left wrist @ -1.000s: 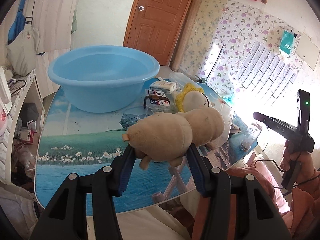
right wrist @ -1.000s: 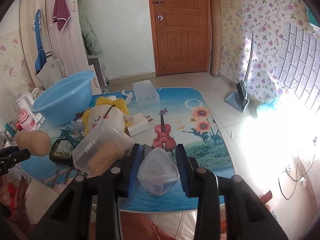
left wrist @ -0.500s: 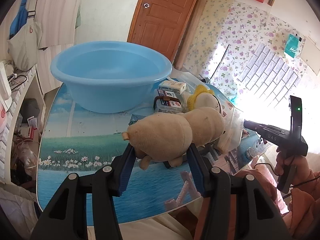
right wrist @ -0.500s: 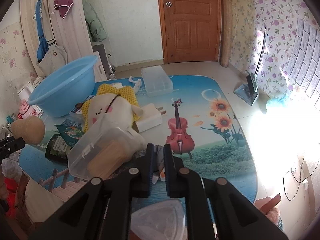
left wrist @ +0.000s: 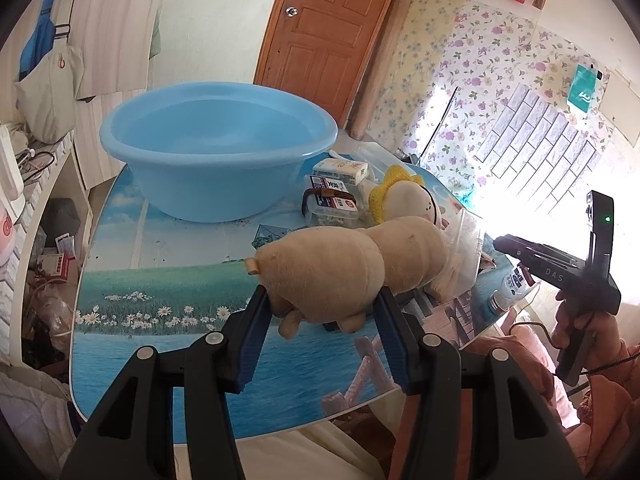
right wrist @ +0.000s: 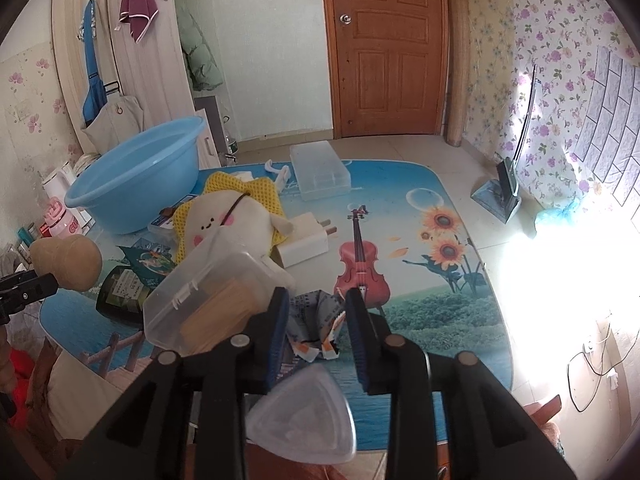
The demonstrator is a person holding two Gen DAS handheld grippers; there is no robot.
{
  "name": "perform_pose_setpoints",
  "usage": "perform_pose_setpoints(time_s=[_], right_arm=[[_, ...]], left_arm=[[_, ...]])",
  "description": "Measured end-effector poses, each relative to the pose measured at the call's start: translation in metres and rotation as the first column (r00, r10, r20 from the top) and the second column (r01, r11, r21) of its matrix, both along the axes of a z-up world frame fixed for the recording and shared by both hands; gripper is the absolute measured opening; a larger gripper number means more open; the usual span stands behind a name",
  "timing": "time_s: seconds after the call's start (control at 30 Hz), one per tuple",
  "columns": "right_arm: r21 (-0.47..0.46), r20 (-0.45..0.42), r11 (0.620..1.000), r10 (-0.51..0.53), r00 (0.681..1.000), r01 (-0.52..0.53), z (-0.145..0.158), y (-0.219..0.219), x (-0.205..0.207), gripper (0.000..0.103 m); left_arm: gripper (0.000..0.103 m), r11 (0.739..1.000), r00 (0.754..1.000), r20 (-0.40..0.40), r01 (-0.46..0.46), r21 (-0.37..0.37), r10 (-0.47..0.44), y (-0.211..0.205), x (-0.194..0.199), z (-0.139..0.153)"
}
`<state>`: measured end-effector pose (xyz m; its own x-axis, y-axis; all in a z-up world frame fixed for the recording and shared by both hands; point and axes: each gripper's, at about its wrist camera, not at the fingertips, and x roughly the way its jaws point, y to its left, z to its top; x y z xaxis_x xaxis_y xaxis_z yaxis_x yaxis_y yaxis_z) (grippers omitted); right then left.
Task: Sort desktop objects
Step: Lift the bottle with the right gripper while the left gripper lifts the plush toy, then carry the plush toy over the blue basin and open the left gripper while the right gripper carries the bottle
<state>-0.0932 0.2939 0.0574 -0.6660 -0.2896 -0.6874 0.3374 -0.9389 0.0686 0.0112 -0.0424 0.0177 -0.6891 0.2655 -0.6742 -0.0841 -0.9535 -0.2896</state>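
Tan plush toy [left wrist: 320,272] is clamped in my left tongs [left wrist: 322,320], hanging above the bench [left wrist: 120,292] on the near side of the blue basin [left wrist: 216,148]. My right tongs [right wrist: 318,332] are spread apart with nothing in them, over a crumpled wrapper [right wrist: 316,328]; a clear triangular lid [right wrist: 306,416] sits just under them.

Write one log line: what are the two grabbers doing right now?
left gripper: shut on tan plush toy, above table | right gripper: open, over crumpled wrapper | blue basin: empty

Two wrist views, shared table [left wrist: 120,280]
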Motion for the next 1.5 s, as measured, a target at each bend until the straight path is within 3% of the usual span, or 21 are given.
perform_pose_setpoints(time_s=[0.3,0.43,0.77,0.83,0.93,1.1,1.37,1.47,1.5], right_arm=[[0.025,-0.049,1.0,0.003,0.999,-0.002,0.004,0.013,0.014,0.045],[-0.018,-0.044,1.0,0.009,0.999,-0.01,0.002,0.019,0.016,0.05],[-0.01,0.002,0.998,0.064,0.998,-0.064,-0.021,0.008,0.019,0.051],[-0.01,0.013,0.998,0.069,0.998,-0.069,-0.025,0.007,0.018,0.043],[-0.026,0.016,0.997,0.072,0.997,-0.072,-0.026,0.008,0.018,0.038],[-0.036,0.019,0.996,0.078,0.997,-0.077,-0.026,0.008,0.018,0.038],[-0.036,0.02,0.996,0.078,0.997,-0.077,-0.025,0.006,0.019,0.038],[-0.038,0.022,0.997,0.07,0.997,-0.069,-0.025,0.007,0.018,0.038],[-0.037,0.018,0.997,0.067,0.998,-0.066,-0.025,0.007,0.019,0.038]], left_arm=[[0.051,1.0,1.0,0.005,0.009,-0.015,-0.009,0.01,0.002,0.003],[0.049,1.0,1.0,0.02,0.004,-0.011,-0.004,0.011,0.001,0.0],[0.05,1.0,0.999,0.042,0.002,0.026,-0.003,0.01,-0.003,-0.008],[0.051,1.0,0.999,0.036,0.002,0.021,-0.003,0.012,-0.004,-0.008],[0.068,1.0,0.998,0.059,0.005,0.021,-0.006,0.015,-0.007,-0.013],[0.079,0.998,0.992,0.123,-0.022,0.052,0.016,0.018,-0.017,-0.025],[0.079,0.989,0.985,0.175,-0.03,0.144,0.004,0.013,-0.021,-0.043],[0.065,0.989,0.988,0.155,-0.012,0.146,-0.011,0.013,-0.019,-0.041],[0.054,0.989,0.989,0.145,-0.009,0.145,-0.013,0.011,-0.017,-0.039]])
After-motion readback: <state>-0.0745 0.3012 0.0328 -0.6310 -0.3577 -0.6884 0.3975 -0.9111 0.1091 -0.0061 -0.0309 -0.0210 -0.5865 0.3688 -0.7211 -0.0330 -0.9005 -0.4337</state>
